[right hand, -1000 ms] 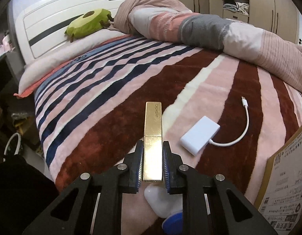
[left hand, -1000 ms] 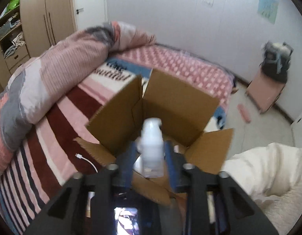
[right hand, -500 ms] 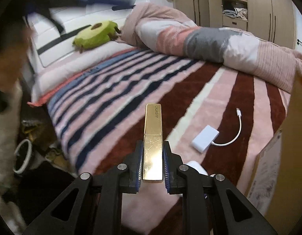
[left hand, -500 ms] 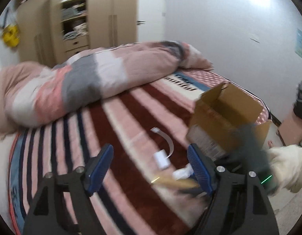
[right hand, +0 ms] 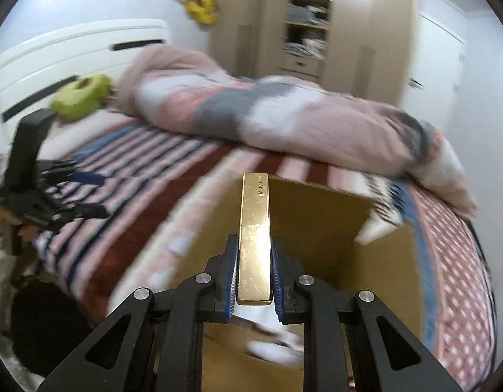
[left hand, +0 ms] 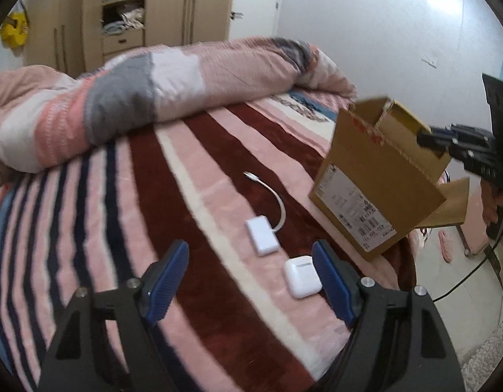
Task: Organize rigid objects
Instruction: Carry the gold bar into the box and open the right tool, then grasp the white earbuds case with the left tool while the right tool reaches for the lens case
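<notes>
The left tongs [left hand: 251,271], which held a white bottle a second ago, now gape wide over the bed [left hand: 219,176]. The right tongs [right hand: 254,271] stay clamped on the gold bar [right hand: 254,228], now above the cardboard box [right hand: 316,215]. A white adapter [left hand: 262,239] and earbud case [left hand: 302,276] lie beside the box. Something white inside it is blurred.

Gold tube [right hand: 254,228], brown box [left hand: 379,183], white case [left hand: 302,276] & adapter [left hand: 262,240], pink/maroon-striped blanket [left hand: 192,228].

glossy scuffed gold metal case [right hand: 254,241], matt brown cardboard box [left hand: 379,183], fuzzy plush blanket [left hand: 186,228].
</notes>
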The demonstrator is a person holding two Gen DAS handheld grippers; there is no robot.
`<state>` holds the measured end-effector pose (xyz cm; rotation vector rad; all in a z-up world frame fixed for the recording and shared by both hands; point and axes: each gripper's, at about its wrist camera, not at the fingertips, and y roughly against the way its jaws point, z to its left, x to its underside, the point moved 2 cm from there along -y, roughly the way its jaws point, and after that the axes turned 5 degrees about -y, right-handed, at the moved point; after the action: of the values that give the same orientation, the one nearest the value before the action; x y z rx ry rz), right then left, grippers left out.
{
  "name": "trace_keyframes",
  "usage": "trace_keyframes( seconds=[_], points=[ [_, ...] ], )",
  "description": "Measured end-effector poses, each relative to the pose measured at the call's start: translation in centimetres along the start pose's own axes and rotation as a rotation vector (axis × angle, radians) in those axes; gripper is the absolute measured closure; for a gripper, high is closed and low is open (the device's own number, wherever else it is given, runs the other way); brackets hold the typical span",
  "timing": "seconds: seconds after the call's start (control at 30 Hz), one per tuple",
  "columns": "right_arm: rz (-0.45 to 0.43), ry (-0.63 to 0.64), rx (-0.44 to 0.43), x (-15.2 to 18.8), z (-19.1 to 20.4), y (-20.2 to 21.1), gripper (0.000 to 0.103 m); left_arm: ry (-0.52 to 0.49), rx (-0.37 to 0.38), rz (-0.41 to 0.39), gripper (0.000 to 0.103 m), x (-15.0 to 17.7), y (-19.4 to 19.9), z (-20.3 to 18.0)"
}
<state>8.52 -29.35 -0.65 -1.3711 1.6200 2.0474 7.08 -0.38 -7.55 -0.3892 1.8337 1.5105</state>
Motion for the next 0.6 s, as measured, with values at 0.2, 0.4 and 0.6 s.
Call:
trace_keyframes(
  seconds=[0.2,0.4,0.6],
  points=[
    [0.010,-0.025,0.028,1.1,-1.8,-0.2,0.084,-0.009,0.078,0.106,0.028,0.9,-5.4,-2.2],
    [-0.010,-0.012,-0.007,1.0,-1.0,-0.2,0.082,-0.050,0.166,0.206,0.056,3.1,-9.0,-3.7],
    [-0.015,-0.010,-0.030,0.9,-0.3,-0.5,0.081,-0.083,0.172,0.259,0.059,3.3,-11.7,-5.6]
  ],
)
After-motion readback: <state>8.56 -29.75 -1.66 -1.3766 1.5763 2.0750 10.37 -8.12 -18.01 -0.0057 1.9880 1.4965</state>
